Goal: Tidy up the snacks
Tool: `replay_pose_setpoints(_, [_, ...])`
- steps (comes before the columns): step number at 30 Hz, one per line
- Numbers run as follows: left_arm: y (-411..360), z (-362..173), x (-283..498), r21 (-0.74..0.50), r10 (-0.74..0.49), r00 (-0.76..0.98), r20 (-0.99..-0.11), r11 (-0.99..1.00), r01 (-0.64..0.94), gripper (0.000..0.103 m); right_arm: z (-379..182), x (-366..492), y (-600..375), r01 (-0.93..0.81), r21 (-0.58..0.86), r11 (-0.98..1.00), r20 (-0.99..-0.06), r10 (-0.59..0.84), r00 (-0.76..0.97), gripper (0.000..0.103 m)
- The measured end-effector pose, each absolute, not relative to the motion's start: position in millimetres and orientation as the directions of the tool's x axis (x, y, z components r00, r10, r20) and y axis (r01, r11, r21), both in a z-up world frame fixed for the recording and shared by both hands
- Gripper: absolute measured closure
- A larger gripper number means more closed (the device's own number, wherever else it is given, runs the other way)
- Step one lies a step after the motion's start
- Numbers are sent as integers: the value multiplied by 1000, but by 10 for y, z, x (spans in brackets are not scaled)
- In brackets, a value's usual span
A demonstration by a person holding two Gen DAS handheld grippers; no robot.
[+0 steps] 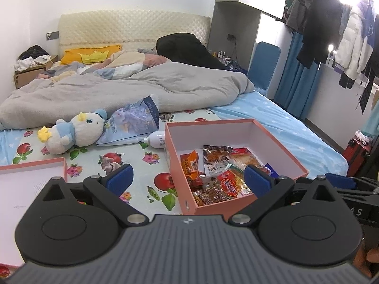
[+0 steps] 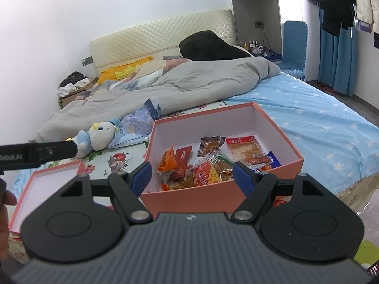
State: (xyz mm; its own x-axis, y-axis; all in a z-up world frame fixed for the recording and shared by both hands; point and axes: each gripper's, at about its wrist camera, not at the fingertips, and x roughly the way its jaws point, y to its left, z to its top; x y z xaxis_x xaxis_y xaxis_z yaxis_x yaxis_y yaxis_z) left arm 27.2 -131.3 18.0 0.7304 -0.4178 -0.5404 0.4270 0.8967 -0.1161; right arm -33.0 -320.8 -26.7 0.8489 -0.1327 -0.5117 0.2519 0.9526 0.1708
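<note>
A pink box [image 1: 180, 165] [image 2: 213, 195] stands open on the bed and holds several snack packets [image 1: 227, 184] [image 2: 203, 172], red, orange and brown. Its lid [image 1: 33, 165] [image 2: 45, 184] lies upturned to the left. My left gripper [image 1: 187, 179] is open and empty, with its blue pads either side of the box's near left corner, held above it. My right gripper [image 2: 191, 175] is open and empty, just in front of the box's near wall. Part of the right gripper shows at the right edge of the left wrist view [image 1: 341, 182].
A plush duck [image 1: 73, 132] [image 2: 97, 135], a tissue pack [image 1: 135, 120] and a white bottle [image 1: 157, 139] lie behind the box. A grey duvet [image 1: 118, 90] covers the far bed. A red suitcase [image 1: 357, 151] stands by the bed's right side.
</note>
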Motion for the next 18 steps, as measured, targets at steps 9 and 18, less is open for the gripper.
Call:
replay_pose_setpoints(9, [-1352,220,249,-112,-413,728,-547,898,426,2,-270,-355,-3294,297,170,940,-498,-179,849,0])
replay_pose_setpoints(18, [-1357,232,245,-117,-410,722,-557,900,421,2,-239,-366,-3296,291,166,942,-488,-178,854,0])
